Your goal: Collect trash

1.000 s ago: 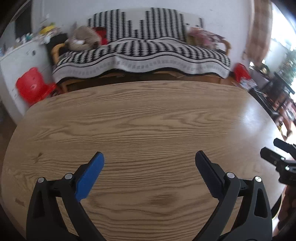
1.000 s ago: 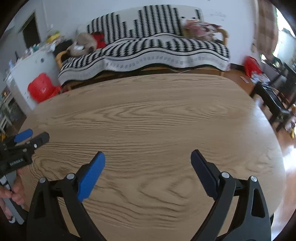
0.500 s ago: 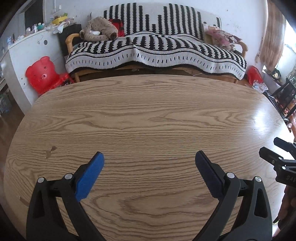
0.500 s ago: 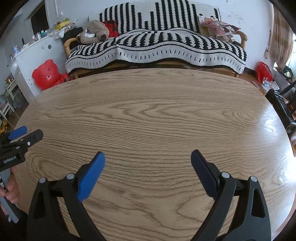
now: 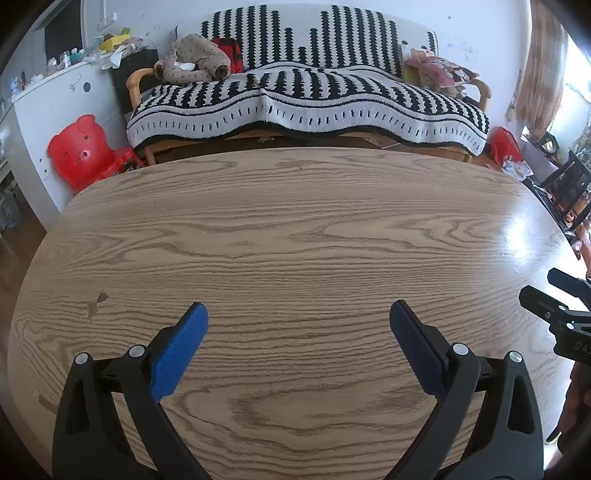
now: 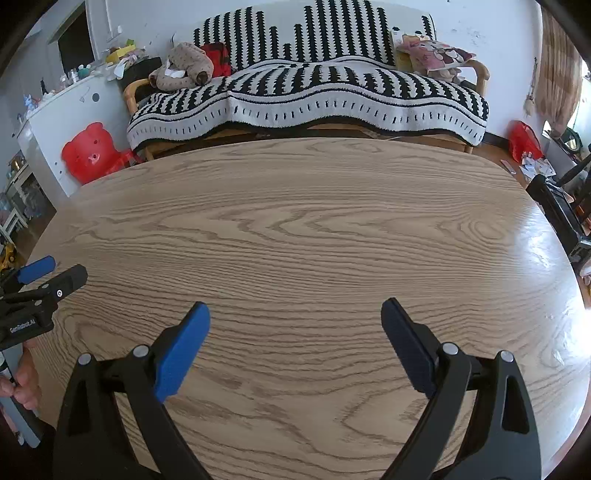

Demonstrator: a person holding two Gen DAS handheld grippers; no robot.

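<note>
Both tongs, left (image 5: 298, 317) and right (image 6: 295, 317), gape over grainy oak-patterned table (image 5: 295, 229)

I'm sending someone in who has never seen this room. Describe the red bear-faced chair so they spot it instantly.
Start at the black-and-white striped sofa behind the wooden table. Move to the sofa's left end, where a white cabinet stands. The red chair sits low against it; its bear-face backrest with round ears sets it apart from the plain red item at the far right.

Beyond the jaws we see the wood-grain surface (image 5: 295, 240), then a sofa (image 5: 306, 99) under a black-and-white striped throw against a white wall (image 5: 472, 33), a red bear-faced stool (image 5: 79, 147) far left and a sunlit curtain (image 5: 541, 81) far right.
</note>
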